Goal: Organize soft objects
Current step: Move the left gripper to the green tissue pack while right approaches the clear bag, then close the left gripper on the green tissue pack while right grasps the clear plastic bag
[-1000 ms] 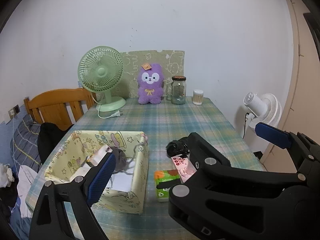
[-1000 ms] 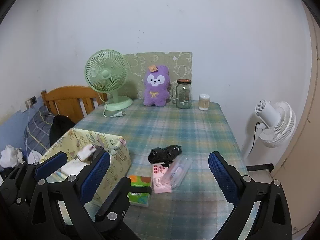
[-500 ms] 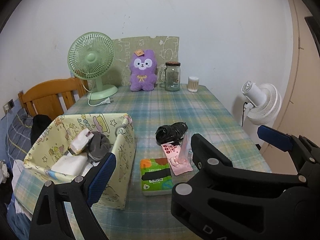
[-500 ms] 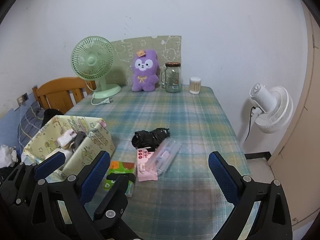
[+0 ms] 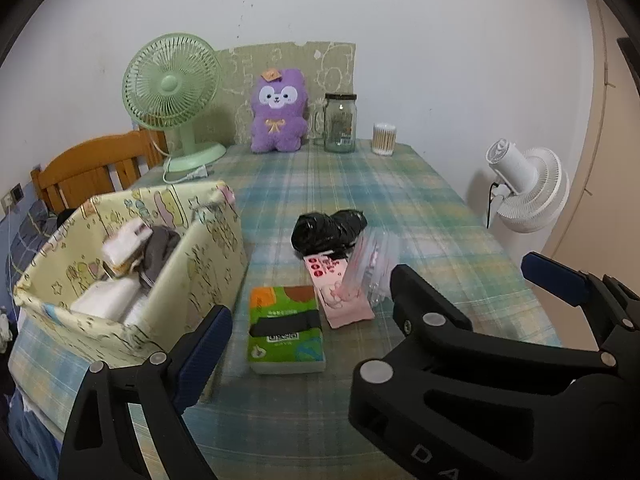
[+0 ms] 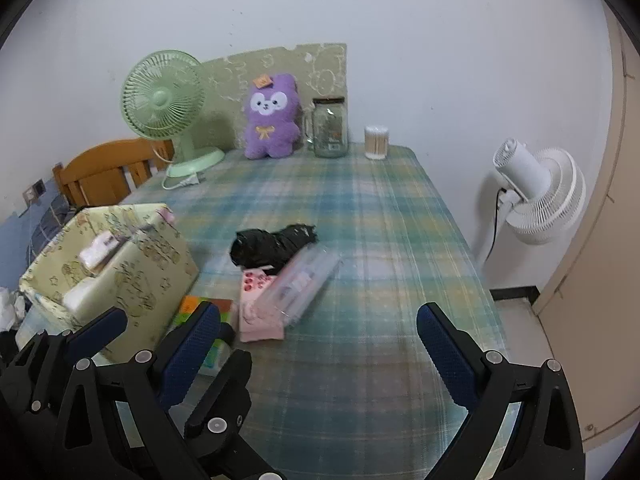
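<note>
A yellow patterned fabric box (image 5: 200, 264) stands at the table's left and holds white and grey soft items (image 5: 156, 244). Right of the box lie a green tissue pack (image 5: 286, 328), a pink pack (image 5: 340, 292), a clear zip bag (image 5: 372, 264) and a black crumpled bundle (image 5: 328, 228). A purple plush toy (image 5: 278, 112) sits against the far wall. My left gripper (image 5: 316, 332) hovers open over the tissue pack, holding nothing. My right gripper (image 6: 318, 320) is open and holds nothing; it hangs above the near table edge, close beside the left one, and their inner fingers overlap.
At the back stand a green desk fan (image 5: 172, 84), a glass jar (image 5: 340, 122) and a cotton swab tub (image 5: 384, 138). A wooden chair (image 5: 92, 168) is behind the box at left. A white floor fan (image 5: 528, 188) stands off the table's right edge.
My left gripper has moved right, from over the box to above the tissue pack. The right gripper has shifted right with it. Both stayed open.
</note>
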Demonstrator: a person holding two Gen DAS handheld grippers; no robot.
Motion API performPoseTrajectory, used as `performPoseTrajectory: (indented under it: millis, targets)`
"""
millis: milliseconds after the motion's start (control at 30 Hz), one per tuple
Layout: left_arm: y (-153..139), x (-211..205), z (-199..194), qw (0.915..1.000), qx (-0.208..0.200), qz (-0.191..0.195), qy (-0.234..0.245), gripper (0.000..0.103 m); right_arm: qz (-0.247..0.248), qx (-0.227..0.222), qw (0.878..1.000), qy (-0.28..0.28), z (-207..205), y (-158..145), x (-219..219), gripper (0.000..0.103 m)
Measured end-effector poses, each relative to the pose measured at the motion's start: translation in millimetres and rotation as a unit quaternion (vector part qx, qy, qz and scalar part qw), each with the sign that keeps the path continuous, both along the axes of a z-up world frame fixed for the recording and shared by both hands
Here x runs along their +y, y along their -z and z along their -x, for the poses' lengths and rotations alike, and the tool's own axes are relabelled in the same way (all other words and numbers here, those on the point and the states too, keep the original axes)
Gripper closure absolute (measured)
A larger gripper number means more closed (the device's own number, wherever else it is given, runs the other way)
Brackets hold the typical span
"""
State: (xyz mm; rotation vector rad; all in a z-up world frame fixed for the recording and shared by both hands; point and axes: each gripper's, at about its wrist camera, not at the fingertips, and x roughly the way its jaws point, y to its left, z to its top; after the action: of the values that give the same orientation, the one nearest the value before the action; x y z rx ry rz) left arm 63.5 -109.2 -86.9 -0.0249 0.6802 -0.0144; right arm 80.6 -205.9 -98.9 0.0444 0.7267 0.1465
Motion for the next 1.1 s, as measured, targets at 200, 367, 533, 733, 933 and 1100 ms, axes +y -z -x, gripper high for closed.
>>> performPoseTrajectory:
  millis: [200,367,533,733,933,1100]
  targets:
    - [20,2,-6,0.9991,0.023,0.018,-0.031,0.008,0.0,0.022,1.0,0.0,-7,18,-1,0.003]
    - [31,2,-9,0.9977,0.037,0.003,-0.056,0.009,0.001,0.039,0.999,-0.006,-13,31,1,0.003]
    - [42,6,-16,0.9963,0.054,-0.003,-0.067,0.016,0.003,0.051,0.999,-0.014,-18,42,3,0.003]
    - [57,14,-24,0.9936,0.072,-0.01,-0.087,0.037,0.009,0.067,0.997,-0.029,-24,53,9,0.005]
    - [57,14,-24,0.9938,0.072,0.002,-0.085,0.05,0.008,0.062,0.997,-0.044,-27,50,10,0.005]
    - [55,8,-27,0.9951,0.068,0.001,-0.072,0.05,-0.004,0.048,0.998,-0.035,-30,44,3,0.009]
